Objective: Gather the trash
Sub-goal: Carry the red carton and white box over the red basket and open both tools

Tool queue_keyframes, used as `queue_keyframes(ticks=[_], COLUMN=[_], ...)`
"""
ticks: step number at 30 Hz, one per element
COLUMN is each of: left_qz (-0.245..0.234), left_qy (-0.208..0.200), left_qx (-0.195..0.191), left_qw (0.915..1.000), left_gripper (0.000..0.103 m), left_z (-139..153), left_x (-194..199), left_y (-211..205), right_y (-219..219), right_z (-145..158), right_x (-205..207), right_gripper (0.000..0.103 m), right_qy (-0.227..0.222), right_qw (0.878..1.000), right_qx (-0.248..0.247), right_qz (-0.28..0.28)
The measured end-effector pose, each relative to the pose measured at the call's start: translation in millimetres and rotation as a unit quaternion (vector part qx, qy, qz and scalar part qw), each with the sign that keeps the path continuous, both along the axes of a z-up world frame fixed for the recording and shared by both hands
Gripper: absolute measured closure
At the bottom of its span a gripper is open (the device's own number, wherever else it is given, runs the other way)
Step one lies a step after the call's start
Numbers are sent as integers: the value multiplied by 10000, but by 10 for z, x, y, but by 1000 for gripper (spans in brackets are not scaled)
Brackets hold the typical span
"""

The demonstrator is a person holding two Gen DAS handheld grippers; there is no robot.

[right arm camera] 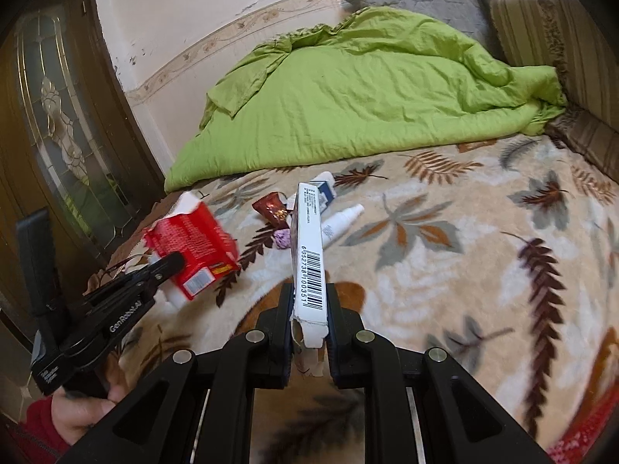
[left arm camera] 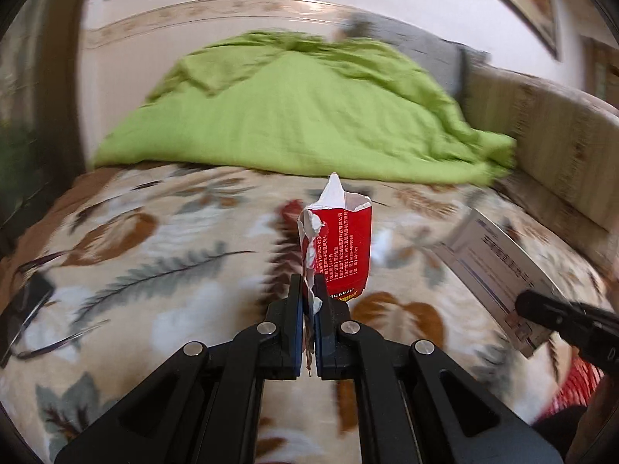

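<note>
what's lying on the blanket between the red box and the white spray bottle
In the right wrist view, a brown wrapper and a small purple wrapper lie between the red box and the white spray bottle.

the bed is covered by a blanket with leaves on it. a green quilt is heaped at the far end. a brown wrapper, a purple scrap and a white bottle are lying close together on the blanket.

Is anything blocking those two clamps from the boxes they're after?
No. The left gripper already pinches the torn red carton, and the right gripper clamps the white barcoded box.
</note>
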State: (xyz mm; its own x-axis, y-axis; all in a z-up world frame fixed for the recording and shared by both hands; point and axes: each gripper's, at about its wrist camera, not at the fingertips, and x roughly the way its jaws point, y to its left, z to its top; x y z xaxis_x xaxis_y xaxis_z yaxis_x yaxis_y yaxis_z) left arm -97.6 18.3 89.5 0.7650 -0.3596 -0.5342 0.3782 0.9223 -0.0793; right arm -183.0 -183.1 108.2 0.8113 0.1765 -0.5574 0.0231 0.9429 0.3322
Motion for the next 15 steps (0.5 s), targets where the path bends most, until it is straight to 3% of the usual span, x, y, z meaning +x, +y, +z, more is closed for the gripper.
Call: queue_keyframes(ticks=[4,8,11,15], left_qz=[-733,-1379,-1946,-2741], left_qy=[133,348,308,498], left_qx=[-67,-77,44,19], left_qw=[9972,9898,9804,9604], left_gripper=[99,99,99,99], left_z=[22,40,93,177], left_x=[-161,-356,-601,-921], left_y=[-278,-605,-924,-1398], right_y=[-227,-652,-980,-1441], right_z=[97,176,181,179], right_x=[-370,-890,-1244,-1822], right_gripper=[88,88,88,88], right_qy=[14,123,297,532], right_qw=[9997,9968,9916,9776], right_qx=[-79,-97,-122,-192], right_qz=[-218,-784,-1252,-2028])
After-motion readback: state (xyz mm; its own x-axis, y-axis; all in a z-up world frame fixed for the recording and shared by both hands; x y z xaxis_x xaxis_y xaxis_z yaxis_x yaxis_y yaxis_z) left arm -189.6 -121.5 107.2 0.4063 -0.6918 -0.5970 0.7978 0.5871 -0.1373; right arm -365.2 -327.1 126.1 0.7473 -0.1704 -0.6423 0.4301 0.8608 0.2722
